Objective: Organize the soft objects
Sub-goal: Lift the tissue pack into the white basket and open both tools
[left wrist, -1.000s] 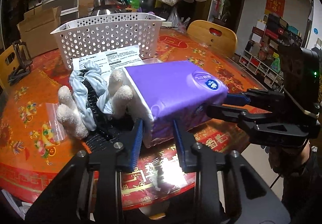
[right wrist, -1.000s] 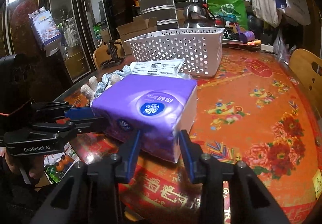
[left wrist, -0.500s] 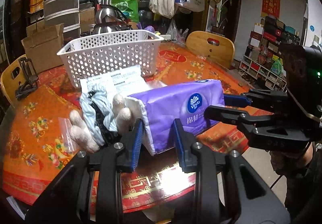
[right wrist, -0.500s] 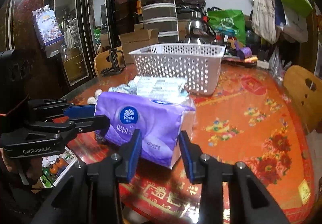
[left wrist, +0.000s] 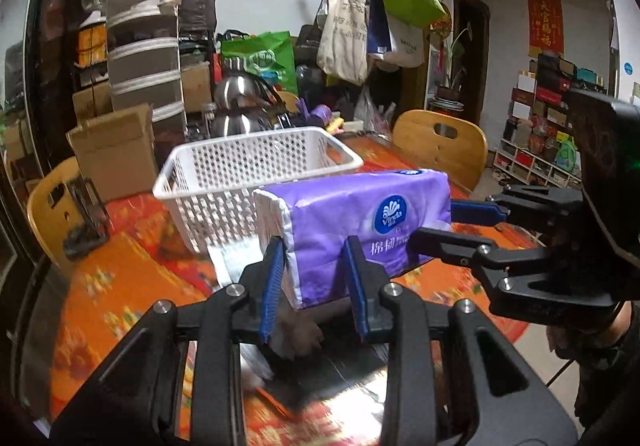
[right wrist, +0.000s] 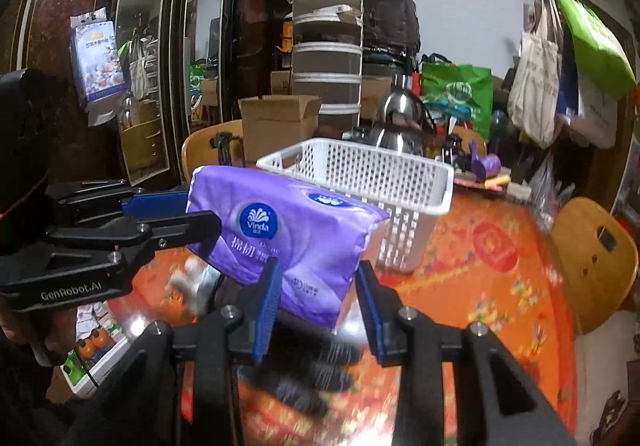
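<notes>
Tissue pack [left wrist: 360,213] (purple) pinched between left gripper [left wrist: 316,286] and right gripper [right wrist: 316,302]; above table [right wrist: 500,286].

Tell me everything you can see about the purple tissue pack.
The tissue pack is a soft, glossy purple plastic brick with a round blue Vinda logo and white sealed ends. It is off the table, tilted, in front of the white basket. The left gripper and right gripper each pinch one end.

tissue pack [left wrist: 360,221] | purple, soft (Vinda logo) | lifted, tilted | near white basket [left wrist: 256,165]
</notes>
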`<state>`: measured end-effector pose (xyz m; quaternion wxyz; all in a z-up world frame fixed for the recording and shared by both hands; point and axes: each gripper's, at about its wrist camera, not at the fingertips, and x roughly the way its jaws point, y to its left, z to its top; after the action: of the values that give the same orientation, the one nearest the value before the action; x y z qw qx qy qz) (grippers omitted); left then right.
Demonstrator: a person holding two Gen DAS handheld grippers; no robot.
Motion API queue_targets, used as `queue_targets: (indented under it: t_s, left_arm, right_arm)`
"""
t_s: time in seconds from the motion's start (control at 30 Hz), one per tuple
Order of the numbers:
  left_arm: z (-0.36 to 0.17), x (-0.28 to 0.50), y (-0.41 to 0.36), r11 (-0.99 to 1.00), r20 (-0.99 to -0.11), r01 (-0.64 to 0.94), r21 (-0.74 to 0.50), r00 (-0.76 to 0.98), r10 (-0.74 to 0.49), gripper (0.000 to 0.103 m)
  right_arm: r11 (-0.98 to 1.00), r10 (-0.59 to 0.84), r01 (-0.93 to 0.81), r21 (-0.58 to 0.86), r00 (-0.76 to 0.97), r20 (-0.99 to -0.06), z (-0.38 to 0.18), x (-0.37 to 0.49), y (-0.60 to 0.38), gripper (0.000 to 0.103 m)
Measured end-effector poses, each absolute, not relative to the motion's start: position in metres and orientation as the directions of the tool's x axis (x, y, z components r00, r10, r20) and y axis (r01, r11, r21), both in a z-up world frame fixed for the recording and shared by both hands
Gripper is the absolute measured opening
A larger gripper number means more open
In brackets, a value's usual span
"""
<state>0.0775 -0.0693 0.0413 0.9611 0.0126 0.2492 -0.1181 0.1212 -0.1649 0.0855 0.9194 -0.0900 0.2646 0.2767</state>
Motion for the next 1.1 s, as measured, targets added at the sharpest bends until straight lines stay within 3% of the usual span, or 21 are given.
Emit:
queue_targets:
  t_s: [0.27, 0.6, 0.9, 1.1]
  left_arm:
    - [0.091, 0.134, -0.049, 0.979, -0.448, 0.205, 0.005, 0.875, -0.181, 0.028]
    - [0.130, 0.252, -0.029, 0.981, -0.485, 0.192, -0.016, 0.857, -0.175, 0.028]
    - [0.091, 0.369, -0.014, 0.984, -0.613, 0.169, -0.055, 0.772, -0.167, 0.028]
    - [0.065, 0.402, -0.007, 0.987, -0.650, 0.135, -0.087, 0.743, -0.159, 0.028]
  right_arm:
    - [0.838, 0.454, -0.544, -0.029, 0.726, -0.516, 0.125, 0.188, -0.143, 0.037]
    - [0.860, 0.415, -0.510, -0.021, 0.723, -0.553, 0.141, 0.285, -0.127, 0.037]
    - [0.871, 0.381, -0.491, 0.007, 0.667, -0.640, 0.096, 0.356, -0.115, 0.037]
    - [0.880, 0.364, -0.476, 0.007, 0.663, -0.655, 0.086, 0.382, -0.109, 0.037]
